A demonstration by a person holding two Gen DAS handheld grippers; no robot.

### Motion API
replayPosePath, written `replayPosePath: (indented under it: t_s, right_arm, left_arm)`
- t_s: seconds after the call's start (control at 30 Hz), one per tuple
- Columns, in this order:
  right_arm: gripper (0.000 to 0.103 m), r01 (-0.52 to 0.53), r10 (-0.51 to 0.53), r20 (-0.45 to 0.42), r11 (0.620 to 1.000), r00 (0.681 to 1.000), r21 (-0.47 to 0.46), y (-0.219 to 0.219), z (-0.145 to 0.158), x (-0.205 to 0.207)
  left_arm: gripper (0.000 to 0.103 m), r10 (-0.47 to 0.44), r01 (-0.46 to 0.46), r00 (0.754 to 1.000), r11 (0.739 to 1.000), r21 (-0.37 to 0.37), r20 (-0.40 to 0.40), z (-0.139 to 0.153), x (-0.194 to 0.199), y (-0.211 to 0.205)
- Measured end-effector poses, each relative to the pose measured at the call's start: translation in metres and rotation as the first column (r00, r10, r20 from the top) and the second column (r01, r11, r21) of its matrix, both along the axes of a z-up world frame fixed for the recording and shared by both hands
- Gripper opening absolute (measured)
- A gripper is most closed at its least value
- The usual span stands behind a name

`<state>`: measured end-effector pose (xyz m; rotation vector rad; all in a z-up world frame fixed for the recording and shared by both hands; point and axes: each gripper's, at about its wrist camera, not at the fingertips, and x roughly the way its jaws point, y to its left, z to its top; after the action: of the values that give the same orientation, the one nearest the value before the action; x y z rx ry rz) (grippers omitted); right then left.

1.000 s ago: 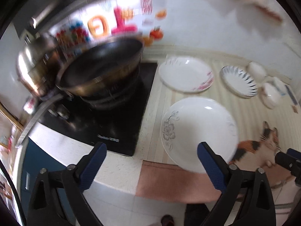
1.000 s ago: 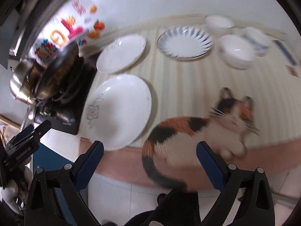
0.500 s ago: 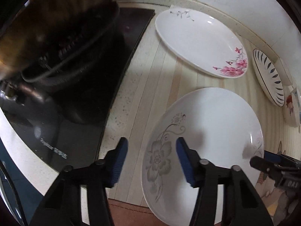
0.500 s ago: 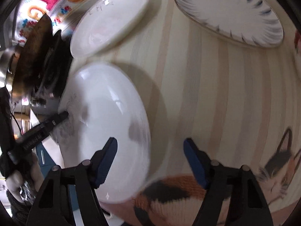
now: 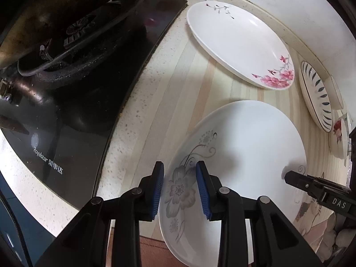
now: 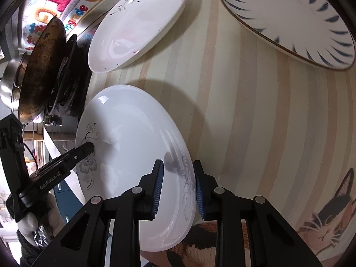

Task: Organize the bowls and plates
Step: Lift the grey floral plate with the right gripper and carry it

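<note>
We grip grey-flower plate [image 5: 240, 155] at opposite rims: left claw [image 5: 179, 188] and right claw [image 6: 178, 188] both narrowed on it, near stove [image 5: 66, 102] on tabletop [image 6: 244, 111]. Nothing stacked yet; pink-blossom plate [image 5: 240, 44], blue-leaf plate [image 6: 289, 20] lie apart.

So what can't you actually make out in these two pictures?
- Grey-flower plate: in both views the finger pads straddle its rim; actual contact under the left gripper and right gripper cannot be told.
- Striped plate: cut by the frame edge, right view.
- Small bowls: squeezed at the fisheye edge, left view.
- Pan: its inside is out of sight, left view.
</note>
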<state>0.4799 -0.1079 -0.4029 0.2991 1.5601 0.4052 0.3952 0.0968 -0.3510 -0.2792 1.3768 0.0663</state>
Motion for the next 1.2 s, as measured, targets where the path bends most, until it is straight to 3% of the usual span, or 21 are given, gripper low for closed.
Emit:
replayPosePath:
  t_s: [0.23, 0.43, 0.67, 0.9, 1.2]
  right_arm:
    - [0.029, 0.045, -0.045, -0.015, 0.999, 0.999, 0.013, -0.027, 0.012, -0.014]
    - [0.029, 0.132, -0.132, -0.017, 0.991, 0.991, 0.027, -0.078, 0.033, -0.027]
    - [0.029, 0.259, -0.259, 0.001, 0.966, 0.966, -0.021, -0.165, 0.049, -0.051]
    - [0.029, 0.329, -0.331, -0.025, 0.942, 0.943, -0.065, -0.233, 0.034, -0.063]
    - [0.029, 0.343, -0.346, -0.072, 0.938, 0.935, -0.056, -0.26, 0.011, -0.07]
  left_arm:
    - [0.027, -0.048, 0.048, 0.999, 0.999, 0.001, 0.007, 0.032, -0.02, -0.031]
    - [0.027, -0.122, 0.122, 0.992, 0.992, -0.011, 0.009, 0.047, -0.016, -0.073]
    - [0.027, -0.246, 0.245, 0.969, 0.968, -0.06, -0.003, 0.035, 0.003, -0.124]
    - [0.027, -0.342, 0.34, 0.939, 0.938, -0.062, -0.025, 0.022, 0.012, -0.191]
    - [0.027, -0.382, 0.383, 0.923, 0.924, 0.001, -0.038, 0.029, 0.021, -0.212]
